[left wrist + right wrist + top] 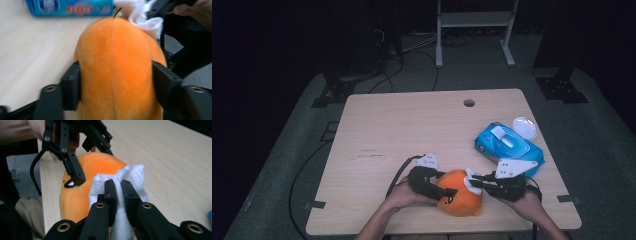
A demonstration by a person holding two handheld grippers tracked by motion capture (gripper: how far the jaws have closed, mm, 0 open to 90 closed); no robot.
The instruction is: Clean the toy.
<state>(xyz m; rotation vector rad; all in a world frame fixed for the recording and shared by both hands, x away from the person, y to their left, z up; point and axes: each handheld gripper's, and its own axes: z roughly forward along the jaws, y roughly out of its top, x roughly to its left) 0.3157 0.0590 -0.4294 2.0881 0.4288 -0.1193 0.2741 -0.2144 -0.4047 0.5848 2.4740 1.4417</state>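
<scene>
Currently, the orange plush toy [460, 199] is clamped at the near edge of the table [412, 130] by the left gripper [435, 190], jaws partly open and pressed on both flanks. The white wipe [473, 181] is pinched against the toy's right side by the right gripper [478, 184], jaws nearly closed. The blue wipe pack [507, 145] is seen behind.

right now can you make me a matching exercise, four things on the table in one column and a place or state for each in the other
Things:
1. orange plush toy
2. white wipe
3. blue wipes pack
4. clear round lid

Places or states:
A. pinched in the right gripper
B. lying beyond the pack, near the table's right edge
C. clamped by the left gripper
D. flap on top, right side of the table

Pairs: 1-C, 2-A, 3-D, 4-B
</scene>
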